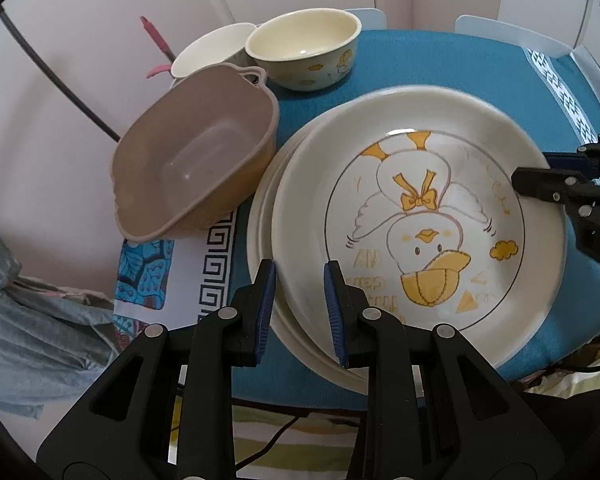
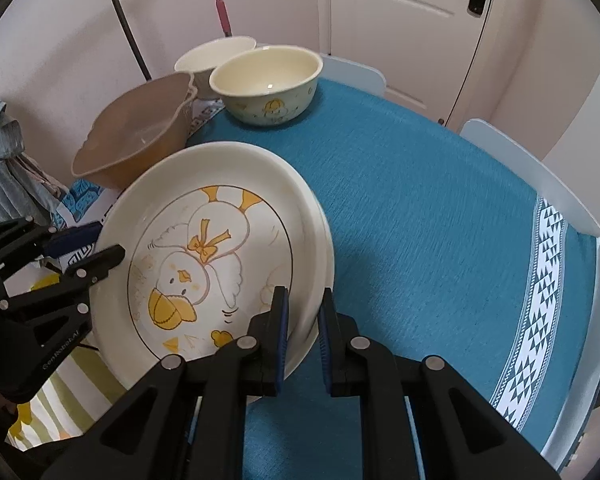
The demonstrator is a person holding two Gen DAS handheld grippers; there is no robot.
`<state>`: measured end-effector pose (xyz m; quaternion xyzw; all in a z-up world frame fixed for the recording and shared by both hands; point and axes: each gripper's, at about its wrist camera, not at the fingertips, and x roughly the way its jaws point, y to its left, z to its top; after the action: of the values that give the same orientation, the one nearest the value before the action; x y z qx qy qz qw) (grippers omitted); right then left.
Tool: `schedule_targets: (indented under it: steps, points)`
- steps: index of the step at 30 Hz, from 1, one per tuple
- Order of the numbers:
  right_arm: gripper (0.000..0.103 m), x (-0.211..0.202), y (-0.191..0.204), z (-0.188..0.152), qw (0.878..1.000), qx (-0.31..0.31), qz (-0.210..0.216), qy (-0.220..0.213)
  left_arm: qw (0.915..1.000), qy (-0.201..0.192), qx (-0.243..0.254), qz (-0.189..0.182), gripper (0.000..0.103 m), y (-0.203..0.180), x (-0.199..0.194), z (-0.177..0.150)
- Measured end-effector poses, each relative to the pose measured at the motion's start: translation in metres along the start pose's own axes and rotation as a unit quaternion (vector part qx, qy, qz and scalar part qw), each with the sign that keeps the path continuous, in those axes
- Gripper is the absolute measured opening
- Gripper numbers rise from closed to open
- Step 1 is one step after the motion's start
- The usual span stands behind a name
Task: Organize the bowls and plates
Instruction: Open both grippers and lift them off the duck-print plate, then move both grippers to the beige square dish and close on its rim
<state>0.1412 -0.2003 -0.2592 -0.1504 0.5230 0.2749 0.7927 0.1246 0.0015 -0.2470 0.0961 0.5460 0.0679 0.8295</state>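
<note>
A stack of cream plates (image 1: pixel 420 208) (image 2: pixel 204 264), the top one drawn with a yellow-billed duck, lies over the near-left part of the blue-clothed table (image 1: pixel 440 64) (image 2: pixel 420 200). My left gripper (image 1: pixel 300 308) is shut on the stack's near rim, one pad under it and one on top. The right gripper (image 2: pixel 303 332) is shut on the opposite rim and shows in the left wrist view as the right gripper (image 1: pixel 534 168). In the right wrist view the left gripper (image 2: pixel 108 244) bites the far-left rim. A duck-printed cream bowl (image 1: pixel 304 50) (image 2: pixel 268 84) and a white bowl (image 1: pixel 208 52) (image 2: pixel 212 58) stand at the back.
A brown plastic basin (image 1: pixel 192 160) (image 2: pixel 136 144) sits tilted beside the plates at the table's left edge. White chair backs (image 2: pixel 540 184) line the far and right sides. Grey clothing (image 1: pixel 28 320) hangs at the left, and a pink-handled tool (image 1: pixel 156 40) leans on the wall.
</note>
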Motion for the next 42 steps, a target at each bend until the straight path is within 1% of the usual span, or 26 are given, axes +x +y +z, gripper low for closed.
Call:
schedule_targets:
  steps: [3, 8, 11, 12, 15, 17, 19, 20, 21, 22, 23, 24, 25, 26, 27, 29, 32, 34, 38, 40, 42]
  points:
    - [0.014, 0.001, 0.003, 0.0, 1.0, -0.008, -0.008, 0.0, 1.0, -0.001, 0.0, 0.003, 0.022, 0.001, 0.0, 0.0]
    - [0.014, 0.001, 0.004, 0.001, 1.0, -0.006, -0.006, 0.001, 1.0, 0.002, -0.004, -0.003, 0.022, 0.004, 0.0, 0.002]
    - [0.014, -0.001, 0.001, 0.002, 1.0, 0.006, 0.003, 0.0, 0.9999, 0.007, -0.007, -0.011, 0.022, 0.006, -0.001, 0.003]
    - [0.014, -0.005, -0.001, 0.002, 1.0, 0.011, 0.007, -0.003, 0.9997, 0.009, -0.013, -0.019, 0.022, 0.01, -0.003, 0.004]
    - [0.014, -0.022, -0.005, 0.007, 0.999, 0.021, 0.025, -0.025, 0.9986, -0.001, -0.04, -0.034, 0.022, 0.022, -0.016, 0.01]
    - [0.014, -0.038, -0.006, 0.013, 0.998, 0.027, 0.039, -0.045, 0.996, -0.014, -0.072, -0.05, 0.024, 0.039, -0.034, 0.016]
    - [0.014, -0.056, -0.008, 0.022, 0.995, 0.035, 0.062, -0.071, 0.9926, -0.03, -0.102, -0.059, 0.025, 0.055, -0.049, 0.021]
    - [0.014, -0.062, -0.008, 0.026, 0.993, 0.039, 0.072, -0.081, 0.9898, -0.043, -0.122, -0.059, 0.031, 0.067, -0.06, 0.023]
    - [0.015, -0.069, -0.009, 0.031, 0.991, 0.041, 0.086, -0.092, 0.9872, -0.055, -0.138, -0.058, 0.055, 0.078, -0.069, 0.025]
    - [0.019, -0.076, -0.009, 0.037, 0.989, 0.043, 0.099, -0.104, 0.9834, -0.073, -0.158, -0.052, 0.075, 0.092, -0.08, 0.028]
    - [0.042, -0.082, -0.008, 0.042, 0.986, 0.044, 0.108, -0.115, 0.9807, -0.086, -0.17, -0.047, 0.102, 0.102, -0.086, 0.03]
    - [0.084, -0.087, -0.007, 0.049, 0.984, 0.043, 0.117, -0.126, 0.9753, -0.111, -0.186, -0.043, 0.103, 0.115, -0.095, 0.03]
    - [0.102, -0.09, -0.005, 0.055, 0.982, 0.04, 0.124, -0.135, 0.9722, -0.12, -0.196, -0.043, 0.103, 0.125, -0.098, 0.03]
    - [0.103, -0.091, -0.003, 0.061, 0.981, 0.034, 0.133, -0.136, 0.9703, -0.121, -0.204, -0.045, 0.103, 0.133, -0.098, 0.031]
    - [0.103, -0.089, -0.001, 0.068, 0.982, 0.029, 0.136, -0.128, 0.9692, -0.111, -0.214, -0.048, 0.103, 0.143, -0.094, 0.032]
    - [0.103, -0.083, 0.006, 0.084, 0.987, 0.018, 0.124, -0.099, 0.9668, -0.094, -0.232, -0.053, 0.103, 0.156, -0.085, 0.032]
    - [0.103, -0.07, 0.016, 0.1, 0.989, 0.012, 0.125, -0.082, 0.9628, -0.071, -0.249, -0.076, 0.103, 0.173, -0.062, 0.027]
    - [0.103, -0.056, 0.025, 0.112, 0.989, 0.013, 0.128, -0.065, 0.9613, -0.05, -0.257, -0.085, 0.103, 0.179, -0.045, 0.024]
    - [0.103, -0.019, 0.041, 0.131, 0.989, 0.014, 0.149, -0.021, 0.9543, -0.012, -0.271, -0.126, 0.102, 0.187, -0.008, 0.018]
    - [0.103, 0.002, 0.051, 0.138, 0.988, 0.01, 0.153, 0.004, 0.954, 0.005, -0.269, -0.132, 0.098, 0.187, 0.009, 0.019]
    - [0.101, 0.021, 0.058, 0.143, 0.988, 0.005, 0.15, 0.025, 0.9539, 0.016, -0.265, -0.141, 0.085, 0.187, 0.022, 0.021]
